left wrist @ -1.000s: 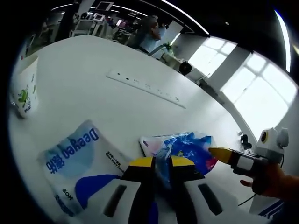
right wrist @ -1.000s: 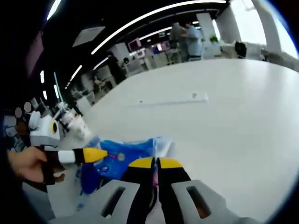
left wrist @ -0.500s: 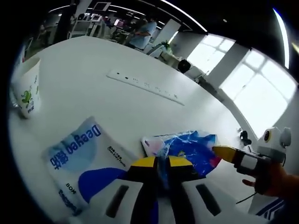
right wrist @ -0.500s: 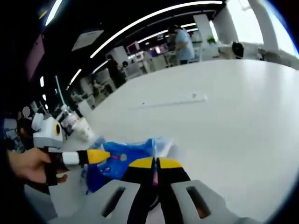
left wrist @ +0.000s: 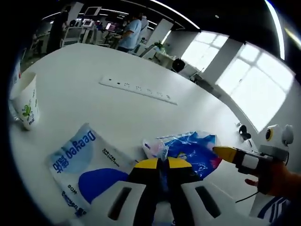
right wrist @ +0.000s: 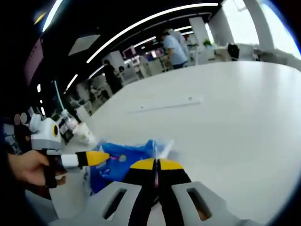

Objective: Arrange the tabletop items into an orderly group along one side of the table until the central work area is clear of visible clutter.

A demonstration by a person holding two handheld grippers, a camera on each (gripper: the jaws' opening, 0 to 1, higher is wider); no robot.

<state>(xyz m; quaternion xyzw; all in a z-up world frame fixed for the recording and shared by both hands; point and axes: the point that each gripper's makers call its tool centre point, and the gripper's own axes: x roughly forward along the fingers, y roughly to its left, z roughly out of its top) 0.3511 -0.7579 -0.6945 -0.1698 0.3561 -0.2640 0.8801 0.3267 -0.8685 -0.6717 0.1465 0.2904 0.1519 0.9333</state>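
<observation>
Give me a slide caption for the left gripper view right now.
Left gripper shut on crinkly blue plastic bag, beside white-and-blue Deeyeo pack on white table.

blue packet (left wrist: 194, 149): near end hidden behind jaws | white pouch (left wrist: 83, 165): small print unreadable, blurred

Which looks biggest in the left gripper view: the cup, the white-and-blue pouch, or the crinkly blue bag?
1. white-and-blue pouch
2. crinkly blue bag
3. cup
The cup sits farther from the camera, so its true size is unsure.
</observation>
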